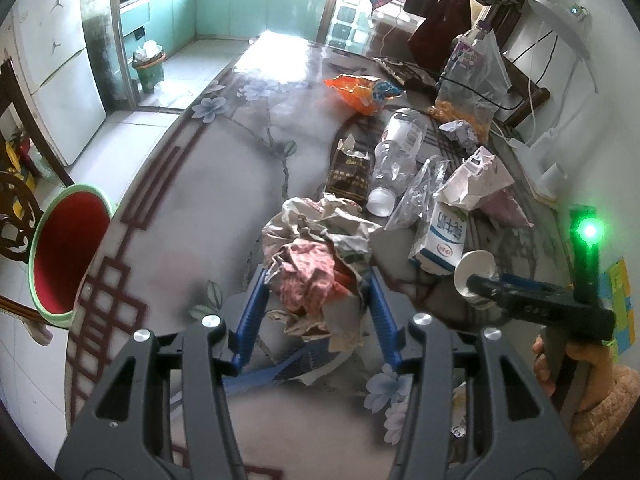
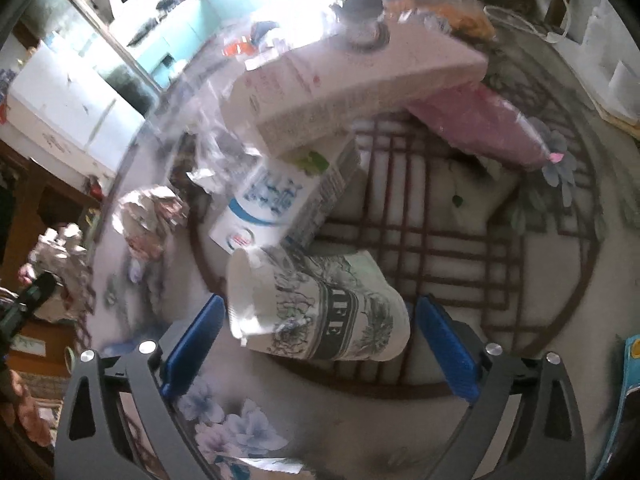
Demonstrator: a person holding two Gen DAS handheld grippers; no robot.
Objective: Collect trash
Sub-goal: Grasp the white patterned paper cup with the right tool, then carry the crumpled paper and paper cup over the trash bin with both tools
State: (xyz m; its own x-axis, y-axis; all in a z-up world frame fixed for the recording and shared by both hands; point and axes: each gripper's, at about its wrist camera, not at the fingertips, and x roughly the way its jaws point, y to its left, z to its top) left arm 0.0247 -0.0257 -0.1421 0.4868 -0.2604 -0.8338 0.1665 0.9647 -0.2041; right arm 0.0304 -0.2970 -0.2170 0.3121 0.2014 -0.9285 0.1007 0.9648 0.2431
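Note:
On the flower-patterned table point(image 1: 208, 208), my left gripper point(image 1: 318, 284) is shut on a crumpled paper wad point(image 1: 316, 248), with a blue pad pressed against each side. A printed paper cup point(image 2: 320, 308) lies on its side between the pads of my right gripper point(image 2: 320, 306). That gripper is open, with a small gap at each pad. In the left wrist view the right gripper point(image 1: 480, 284) comes in from the right with the cup point(image 1: 476, 270) at its tips. A red bin with a green rim point(image 1: 68, 256) stands off the table's left edge.
More litter lies past the wad: a blue-white milk carton point(image 1: 444, 240), a clear bottle point(image 1: 396, 148), a brown packet point(image 1: 348, 172), an orange snack bag point(image 1: 360, 92), plastic wrap point(image 1: 420, 192) and a pink bag point(image 2: 480, 124). A person's sleeved hand point(image 1: 580, 380) holds the right gripper.

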